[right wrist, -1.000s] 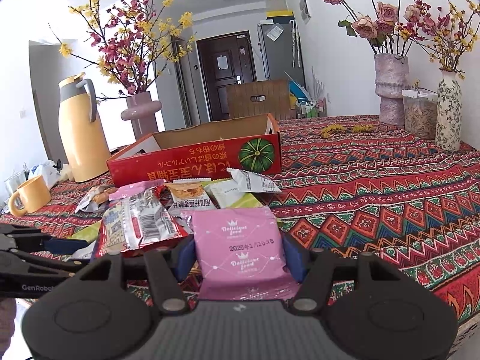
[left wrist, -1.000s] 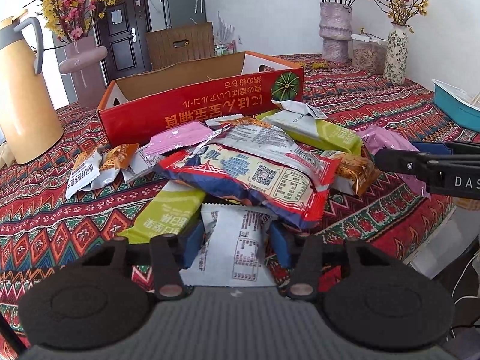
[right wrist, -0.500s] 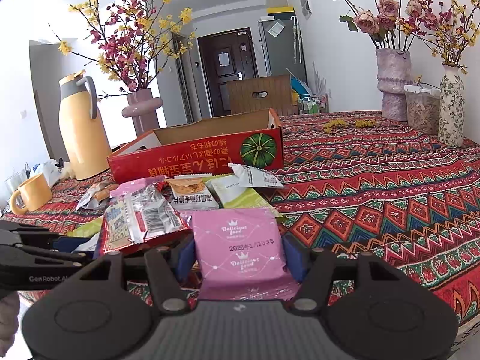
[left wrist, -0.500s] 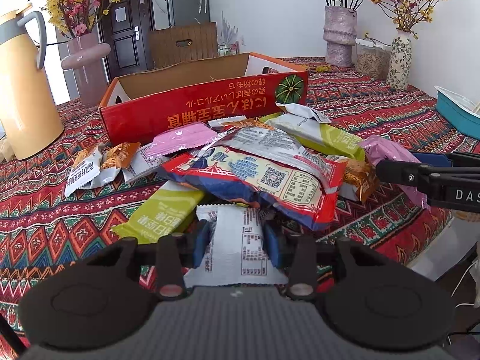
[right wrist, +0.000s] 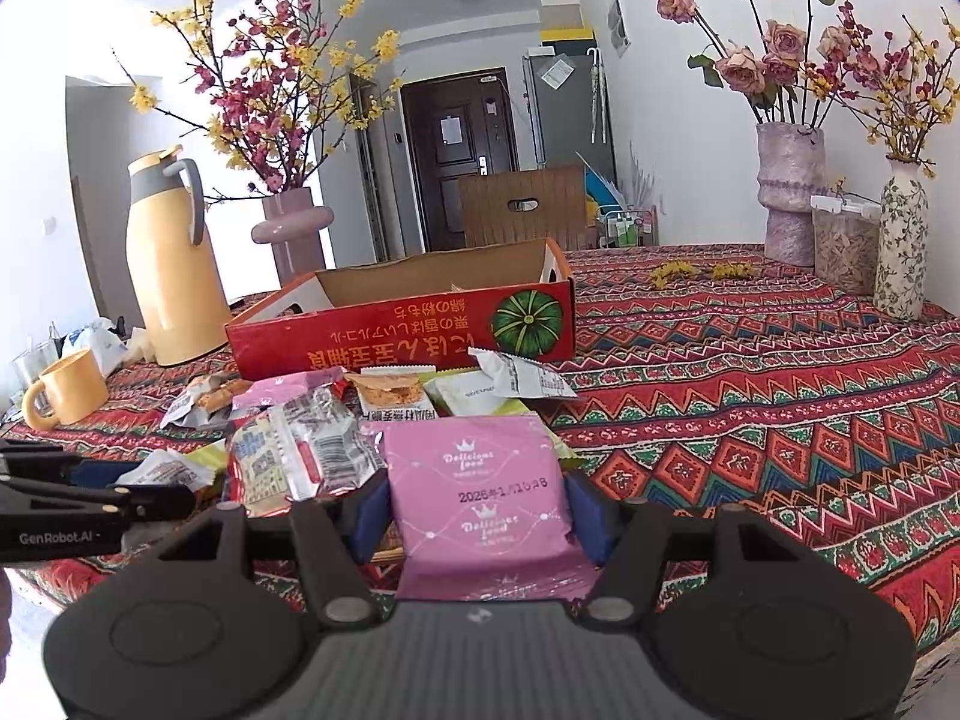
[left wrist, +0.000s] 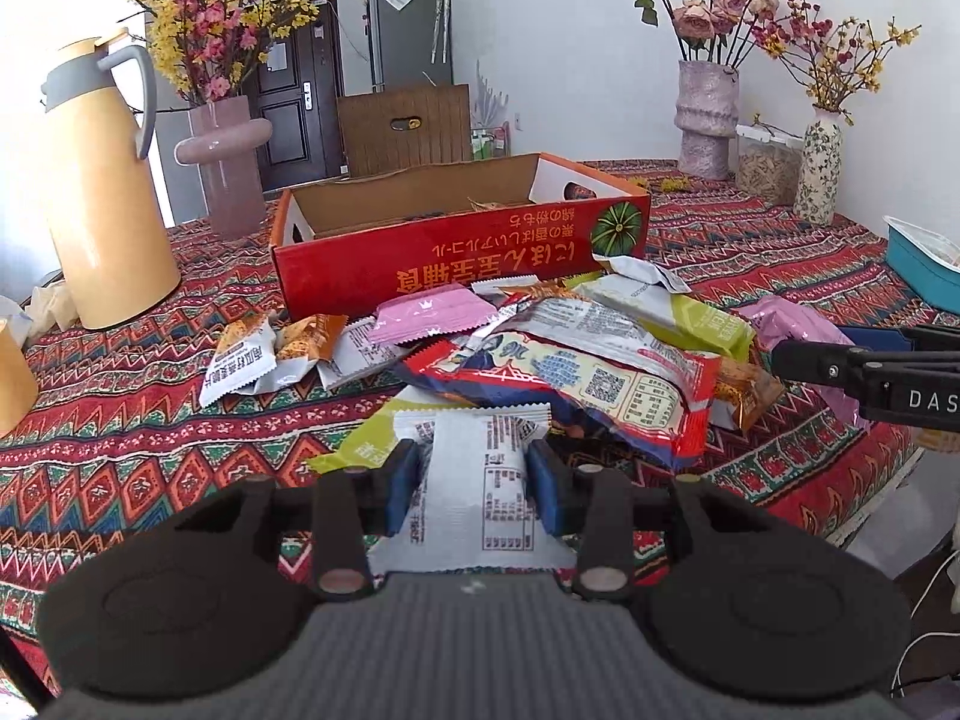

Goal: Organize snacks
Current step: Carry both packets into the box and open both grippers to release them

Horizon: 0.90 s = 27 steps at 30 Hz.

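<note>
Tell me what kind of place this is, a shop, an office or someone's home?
Most likely a home, a dining or living room. A patterned tablecloth covers the table, vases of flowers and a thermos jug stand on it, and an entry door and fridge show behind.

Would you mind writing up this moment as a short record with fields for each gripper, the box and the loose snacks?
left gripper: shut on a white snack packet
right gripper: shut on a pink snack packet
red box: open-topped, on the patterned tablecloth behind the pile
loose snacks: heaped in front of the box, overlapping
nearby: yellow jug, yellow mug
</note>
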Tool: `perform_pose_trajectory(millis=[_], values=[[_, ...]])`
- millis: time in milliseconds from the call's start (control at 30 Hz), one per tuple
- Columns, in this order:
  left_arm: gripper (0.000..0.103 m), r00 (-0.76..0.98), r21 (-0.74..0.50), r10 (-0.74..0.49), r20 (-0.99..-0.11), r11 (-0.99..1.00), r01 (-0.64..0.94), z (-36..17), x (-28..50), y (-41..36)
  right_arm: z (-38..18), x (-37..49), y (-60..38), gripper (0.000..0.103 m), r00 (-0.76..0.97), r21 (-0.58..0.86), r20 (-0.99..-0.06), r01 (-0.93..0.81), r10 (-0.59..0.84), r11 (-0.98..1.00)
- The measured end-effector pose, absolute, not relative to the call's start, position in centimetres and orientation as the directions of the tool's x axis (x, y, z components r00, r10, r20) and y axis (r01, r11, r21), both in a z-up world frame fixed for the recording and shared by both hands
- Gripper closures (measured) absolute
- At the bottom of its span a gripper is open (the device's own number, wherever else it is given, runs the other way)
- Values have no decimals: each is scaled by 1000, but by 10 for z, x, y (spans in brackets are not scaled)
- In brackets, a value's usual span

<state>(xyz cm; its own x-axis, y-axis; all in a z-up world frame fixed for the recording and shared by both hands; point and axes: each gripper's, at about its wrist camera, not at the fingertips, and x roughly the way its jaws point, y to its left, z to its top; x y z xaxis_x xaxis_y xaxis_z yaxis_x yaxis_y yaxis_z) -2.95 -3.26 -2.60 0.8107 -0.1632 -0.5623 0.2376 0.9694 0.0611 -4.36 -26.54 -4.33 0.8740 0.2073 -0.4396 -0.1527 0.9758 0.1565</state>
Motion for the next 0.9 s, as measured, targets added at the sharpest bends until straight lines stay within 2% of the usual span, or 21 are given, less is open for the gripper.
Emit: perform_pose_trajectory(millis=[367,900], values=[[63,858,35,-148,-492,981,189,0,-13,-20,-23,-28,-264,43,897,131,-402,-139,181,982],[63,898,33,-118,-424,989,145,32,58,-18,-1,52,-261,43,914,118,-363,-146,179,982]])
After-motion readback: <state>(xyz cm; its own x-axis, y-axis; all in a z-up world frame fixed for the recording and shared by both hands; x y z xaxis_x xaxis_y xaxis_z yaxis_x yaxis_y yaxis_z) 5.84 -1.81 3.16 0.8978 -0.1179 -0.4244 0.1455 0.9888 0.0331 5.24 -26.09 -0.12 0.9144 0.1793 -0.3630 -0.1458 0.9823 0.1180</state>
